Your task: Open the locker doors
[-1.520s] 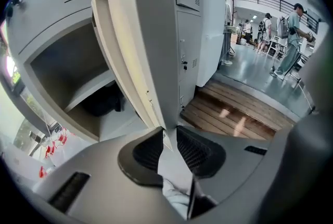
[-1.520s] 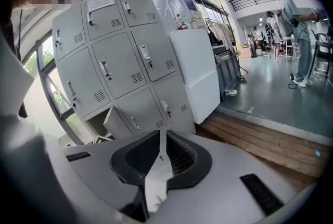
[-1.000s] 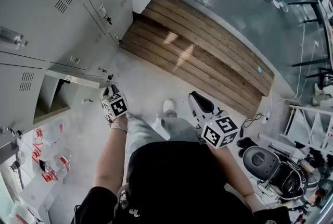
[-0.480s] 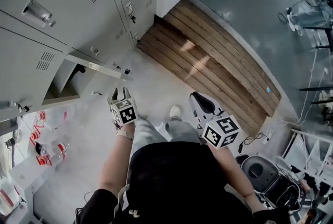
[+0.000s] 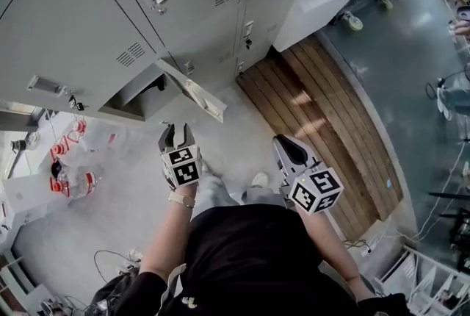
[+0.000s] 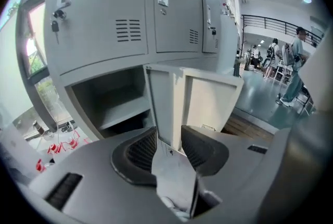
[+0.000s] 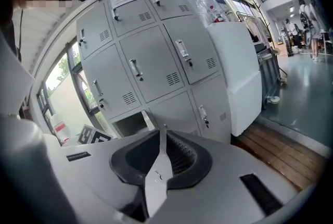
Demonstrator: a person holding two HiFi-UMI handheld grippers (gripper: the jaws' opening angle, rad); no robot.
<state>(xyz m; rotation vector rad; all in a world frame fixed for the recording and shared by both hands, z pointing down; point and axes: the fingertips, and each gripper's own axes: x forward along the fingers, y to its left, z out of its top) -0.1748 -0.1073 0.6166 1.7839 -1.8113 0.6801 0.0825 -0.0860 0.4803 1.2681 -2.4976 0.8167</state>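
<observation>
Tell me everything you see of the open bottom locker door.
The open locker door is pale grey painted metal, a flat panel with folded edges, its plain inner face showing. It belongs to a bottom-row compartment, swung wide outward and upright, just above the floor. Nothing touches it.

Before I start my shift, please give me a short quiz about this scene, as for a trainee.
1. True or false: every door is shut.
2. The right gripper has its jaws: A together, with nothing between; B wide apart; C on a handle.
3. In the head view, what lies on the floor right of the lockers?
Key: 1 false, one low door stands open. 2 A. 3 wooden boards.
</observation>
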